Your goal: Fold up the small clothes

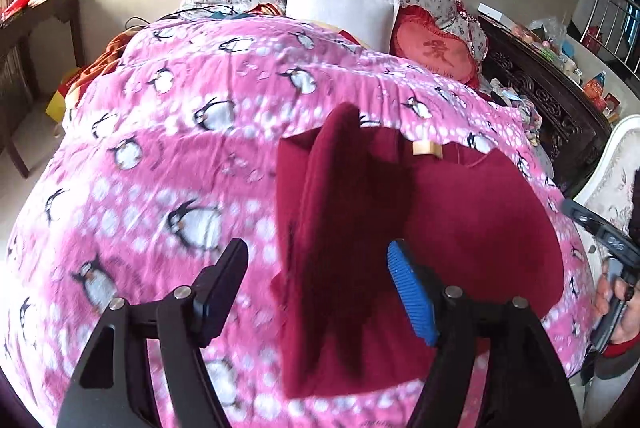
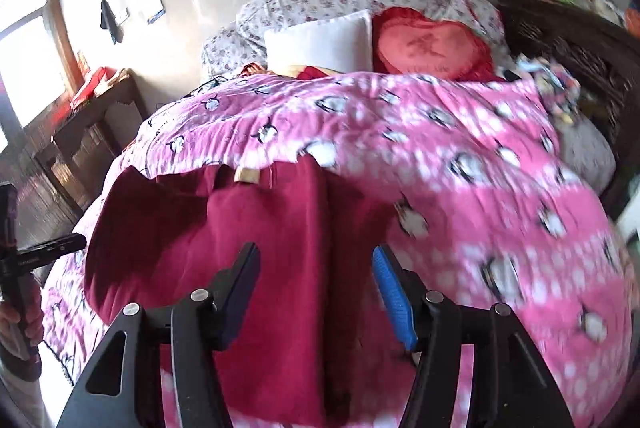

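Your red garment [image 1: 460,211] lies on the pink penguin blanket [image 1: 160,155] that covers the bed, its collar label facing the pillows. Judging by how it sits, one side fold is made: in your left camera a long panel lies doubled over the body, its edge running toward you. In your right camera a similar lengthwise ridge shows down the middle, while the far side spreads flat and unfolded. So I'd say you are partway through; the remaining side and the crosswise fold look not yet done.

Your left gripper [image 1: 316,288] has its fingers spread apart and released, with nothing pressed between them; the folded panel lies below the gap. Your right gripper [image 2: 316,288] is likewise parted and empty, poised over the middle ridge. Neither one touches the cloth as far as I can tell.
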`<control>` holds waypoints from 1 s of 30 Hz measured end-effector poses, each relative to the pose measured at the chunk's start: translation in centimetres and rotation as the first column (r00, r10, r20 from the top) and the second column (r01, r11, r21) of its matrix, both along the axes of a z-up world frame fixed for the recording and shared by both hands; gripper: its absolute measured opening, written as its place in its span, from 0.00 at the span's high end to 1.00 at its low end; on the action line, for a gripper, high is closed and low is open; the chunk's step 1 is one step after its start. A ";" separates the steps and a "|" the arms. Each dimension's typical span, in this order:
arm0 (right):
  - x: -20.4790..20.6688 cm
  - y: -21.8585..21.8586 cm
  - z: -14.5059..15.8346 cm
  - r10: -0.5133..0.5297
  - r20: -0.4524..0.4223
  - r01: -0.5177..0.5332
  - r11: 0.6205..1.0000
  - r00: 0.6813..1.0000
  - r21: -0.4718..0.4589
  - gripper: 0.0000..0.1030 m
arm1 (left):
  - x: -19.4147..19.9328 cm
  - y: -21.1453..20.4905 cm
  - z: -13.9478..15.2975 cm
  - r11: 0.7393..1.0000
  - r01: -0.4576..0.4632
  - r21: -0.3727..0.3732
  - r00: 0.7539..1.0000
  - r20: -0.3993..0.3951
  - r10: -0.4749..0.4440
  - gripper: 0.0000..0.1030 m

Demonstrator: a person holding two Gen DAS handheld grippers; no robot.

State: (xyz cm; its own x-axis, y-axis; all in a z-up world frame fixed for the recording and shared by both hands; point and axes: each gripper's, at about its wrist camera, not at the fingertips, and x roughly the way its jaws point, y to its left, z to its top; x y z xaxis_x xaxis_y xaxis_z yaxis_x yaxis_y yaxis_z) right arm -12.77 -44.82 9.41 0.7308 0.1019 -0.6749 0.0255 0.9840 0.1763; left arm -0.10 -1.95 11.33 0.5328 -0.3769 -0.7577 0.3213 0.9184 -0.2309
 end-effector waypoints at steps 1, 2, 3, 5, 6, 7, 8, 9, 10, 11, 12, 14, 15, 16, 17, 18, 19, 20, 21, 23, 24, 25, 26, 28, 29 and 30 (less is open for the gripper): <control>1.5 0.4 -0.4 0.000 -0.012 0.000 1.000 1.000 -0.014 0.39 | 0.8 -0.6 -0.2 1.000 -0.008 0.004 1.000 -0.008 0.008 0.30; 2.3 0.7 -0.8 0.003 -0.022 -0.004 1.000 1.000 -0.020 0.39 | 1.2 -0.9 -0.4 1.000 -0.014 0.011 1.000 -0.011 0.015 0.30; 3.7 0.9 -1.3 0.010 -0.038 -0.011 1.000 0.999 -0.024 0.39 | 1.9 -1.3 -0.8 0.999 -0.026 0.025 1.000 -0.010 0.026 0.30; 5.8 1.2 -2.5 0.006 -0.072 -0.010 0.999 0.997 -0.044 0.49 | 3.2 -2.2 -1.7 0.996 -0.047 0.070 0.999 0.001 0.047 0.30; 6.7 1.3 -3.4 0.015 -0.096 -0.020 0.999 0.995 -0.049 0.76 | 3.8 -2.7 -2.0 0.995 -0.054 0.088 0.999 0.002 0.054 0.30; 7.4 1.4 -4.0 0.023 -0.114 -0.029 0.998 0.993 -0.054 0.91 | 4.6 -3.0 -2.4 0.992 -0.061 0.107 0.998 0.001 0.061 0.30; 7.5 1.4 -4.1 0.017 -0.109 -0.024 0.998 0.994 -0.063 0.91 | 5.4 -3.3 -2.8 0.990 -0.068 0.123 0.998 -0.004 0.069 0.30; 7.4 1.4 -3.9 0.013 -0.090 -0.020 0.997 0.996 -0.074 0.91 | 6.0 -3.3 -3.1 0.989 -0.074 0.132 0.997 -0.007 0.075 0.31; 7.1 1.2 -3.4 0.014 -0.063 -0.019 0.997 0.998 -0.077 0.91 | 6.4 -3.2 -3.2 0.988 -0.082 0.132 0.997 -0.003 0.083 0.33; 6.7 1.0 -2.8 0.010 -0.035 -0.013 0.997 0.999 -0.075 0.91 | 6.8 -3.1 -3.1 0.988 -0.092 0.127 0.996 0.008 0.092 0.34; 6.4 0.6 -2.2 0.000 -0.002 0.000 0.997 1.000 -0.071 0.92 | 7.2 -2.9 -2.9 0.987 -0.102 0.123 0.995 0.019 0.100 0.34; 6.1 0.0 -1.5 -0.021 0.030 0.023 0.997 0.999 -0.067 0.92 | 7.9 -2.7 -2.9 0.985 -0.126 0.114 0.992 0.031 0.124 0.34; 6.4 -0.1 -1.9 -0.032 0.019 0.033 0.996 0.999 -0.086 0.92 | 8.3 -2.7 -3.2 0.984 -0.133 0.116 0.991 0.028 0.131 0.34; 6.8 0.0 -2.3 -0.040 0.001 0.040 0.993 0.999 -0.110 0.92 | 8.8 -2.9 -3.7 0.982 -0.139 0.127 0.990 0.018 0.137 0.34; 7.4 0.1 -3.2 -0.051 -0.023 0.048 0.990 0.998 -0.133 0.92 | 9.2 -3.1 -4.2 0.980 -0.143 0.137 0.990 0.008 0.144 0.34; 7.9 0.1 -4.1 -0.060 -0.046 0.053 0.988 0.997 -0.144 0.92 | 9.6 -3.2 -4.6 0.979 -0.146 0.146 0.989 -0.001 0.147 0.34; 8.2 0.1 -4.7 -0.062 -0.060 0.053 0.987 0.996 -0.149 0.91 | 9.9 -3.3 -5.2 0.976 -0.147 0.158 0.988 -0.013 0.151 0.34; 8.5 0.1 -5.2 -0.064 -0.072 0.053 0.987 0.995 -0.153 0.91 | 10.2 -3.4 -5.8 0.974 -0.150 0.168 0.987 -0.025 0.156 0.34; 8.5 0.0 -5.2 -0.065 -0.069 0.054 0.988 0.995 -0.148 0.91 | 10.4 -3.3 -6.2 0.973 -0.153 0.170 0.986 -0.035 0.161 0.34; 8.1 -0.2 -4.5 -0.057 -0.058 0.050 0.991 0.997 -0.125 0.88 | 10.4 -2.7 -6.4 0.976 -0.158 0.147 0.985 -0.048 0.167 0.34; 7.6 -0.3 -3.8 -0.052 -0.048 0.046 0.992 0.998 -0.115 0.83 | 10.3 -2.6 -6.2 0.977 -0.160 0.141 0.985 -0.044 0.168 0.34; 7.1 -0.4 -3.1 -0.053 -0.035 0.049 0.992 0.998 -0.114 0.76 | 10.0 -2.4 -6.0 0.977 -0.162 0.139 0.985 -0.037 0.168 0.34; 6.7 -0.3 -2.6 -0.056 -0.023 0.053 0.992 0.998 -0.113 0.74 | 9.7 -2.3 -5.6 0.977 -0.164 0.140 0.985 -0.024 0.169 0.34; 5.4 -0.2 -1.1 -0.053 0.011 0.054 0.995 0.999 -0.087 0.74 | 8.9 -2.1 -4.9 0.976 -0.170 0.137 0.985 -0.005 0.172 0.34; 4.8 0.0 -0.7 -0.044 0.023 0.045 0.997 0.999 -0.069 0.74 | 8.4 -1.9 -4.4 0.977 -0.170 0.131 0.985 0.003 0.171 0.34; 4.3 0.4 -0.3 -0.029 0.033 0.030 0.998 0.999 -0.051 0.74 | 8.0 -1.8 -4.2 0.977 -0.170 0.126 0.985 0.009 0.170 0.34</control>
State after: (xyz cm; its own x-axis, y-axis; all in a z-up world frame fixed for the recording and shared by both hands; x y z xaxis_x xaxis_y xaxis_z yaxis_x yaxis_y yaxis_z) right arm -8.49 -44.46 9.14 0.7544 0.0459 -0.6548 0.0499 0.9907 0.1269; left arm 7.88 -3.74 7.18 0.5795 -0.1827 -0.7942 0.1579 0.9812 -0.1105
